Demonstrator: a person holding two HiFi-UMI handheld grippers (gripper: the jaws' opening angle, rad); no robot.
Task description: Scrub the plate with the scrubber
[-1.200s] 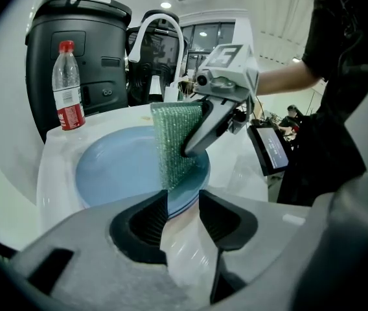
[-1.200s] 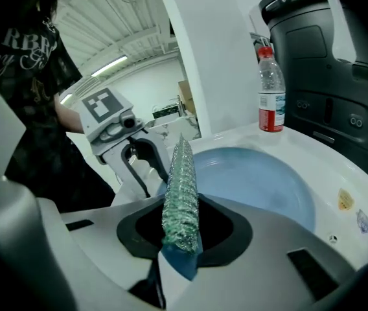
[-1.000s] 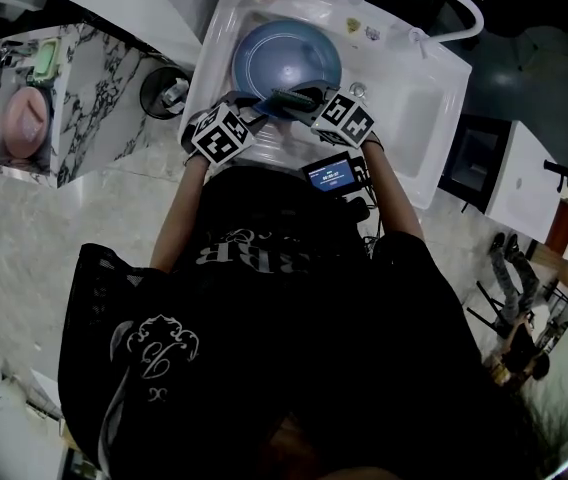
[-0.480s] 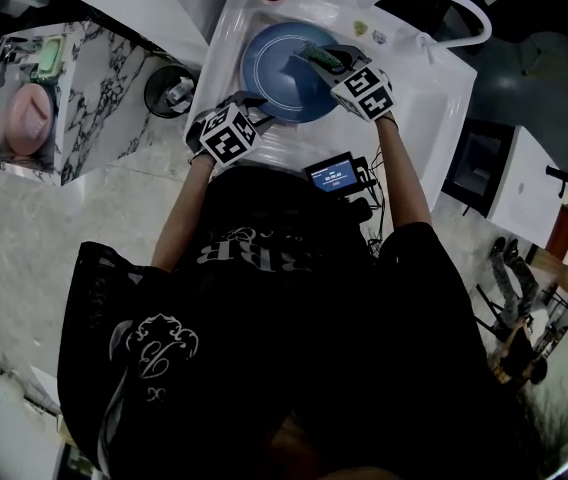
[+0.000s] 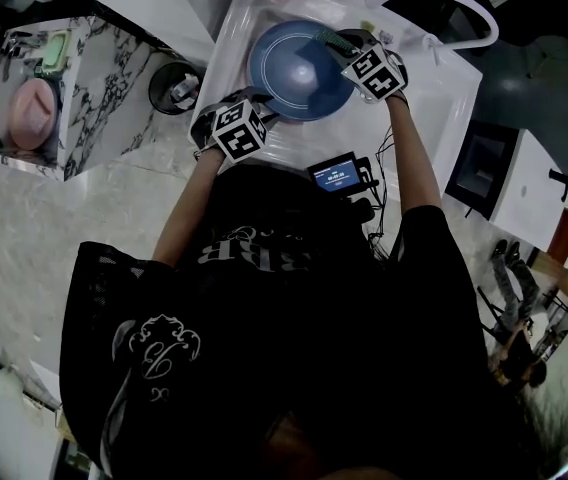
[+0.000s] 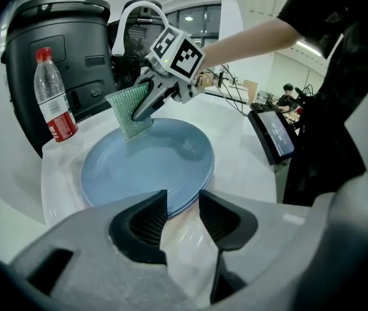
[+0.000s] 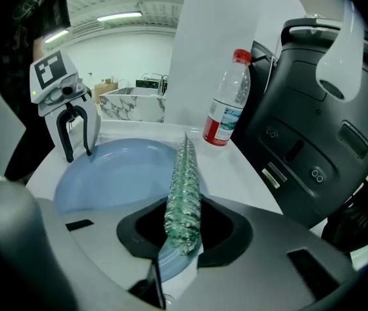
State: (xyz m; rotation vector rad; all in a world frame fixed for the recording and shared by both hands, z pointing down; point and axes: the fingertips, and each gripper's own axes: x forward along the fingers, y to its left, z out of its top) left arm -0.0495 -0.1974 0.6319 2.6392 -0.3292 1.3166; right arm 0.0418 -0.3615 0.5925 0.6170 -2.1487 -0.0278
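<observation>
Head view: you're working over the white sink, with the blue plate lying flat in it. Your left gripper is resting, jaws apart, at the plate's near rim. Your right gripper is clamping the green scrubber at the far side.

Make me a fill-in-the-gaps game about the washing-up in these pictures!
1. The green scrubber is pinched in the ___ gripper.
2. The plate is ___ in colour.
3. The water bottle has a ___ cap.
4. The plate lies in a white ___.
Missing words: right, blue, red, sink.
</observation>
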